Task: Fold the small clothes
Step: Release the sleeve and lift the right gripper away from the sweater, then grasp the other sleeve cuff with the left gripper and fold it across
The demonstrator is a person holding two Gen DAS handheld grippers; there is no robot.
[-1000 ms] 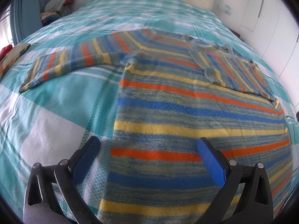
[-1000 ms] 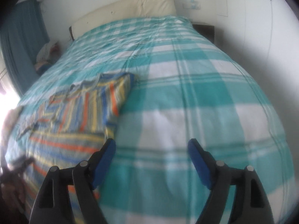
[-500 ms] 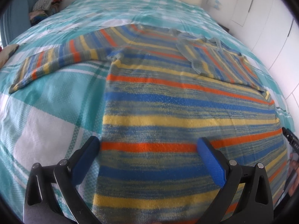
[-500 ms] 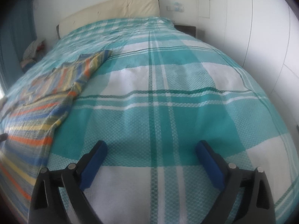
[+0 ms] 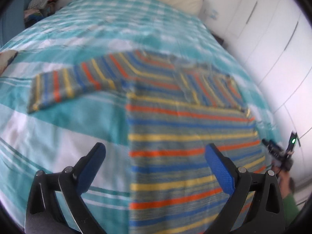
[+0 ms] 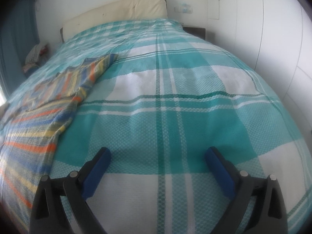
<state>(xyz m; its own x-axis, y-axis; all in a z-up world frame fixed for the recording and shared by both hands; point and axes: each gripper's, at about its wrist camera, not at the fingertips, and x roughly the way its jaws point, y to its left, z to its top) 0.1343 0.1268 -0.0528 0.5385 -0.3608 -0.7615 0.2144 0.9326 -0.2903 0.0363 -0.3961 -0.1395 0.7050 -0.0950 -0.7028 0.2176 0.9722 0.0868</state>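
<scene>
Sweater: there it is, the striped knit sweater in orange, blue, yellow and grey-green [image 5: 187, 136], flat on the bed, one sleeve stretched out to the left, the other folded across the chest.
Bed: teal-and-white checked bedspread [image 6: 175, 101] carries the sweater and nothing else nearby; cream padded headboard [image 6: 124, 11] at the far end.
Left gripper: black frame, blue pads [image 5: 154, 159], jaws spread wide over the sweater's left edge, nothing between them; this view is blurred.
Right gripper: [image 6: 158, 163] jaws have just been opening and now stand wide over bare bedspread, sweater off to its left, well apart from the pads.
Around: white wardrobe doors [image 5: 273, 39] along the right; heap of clothes [image 5: 42, 2] beside the bed's far left corner.
In the way: nothing lies on the sweater.
Containers: none to report.
</scene>
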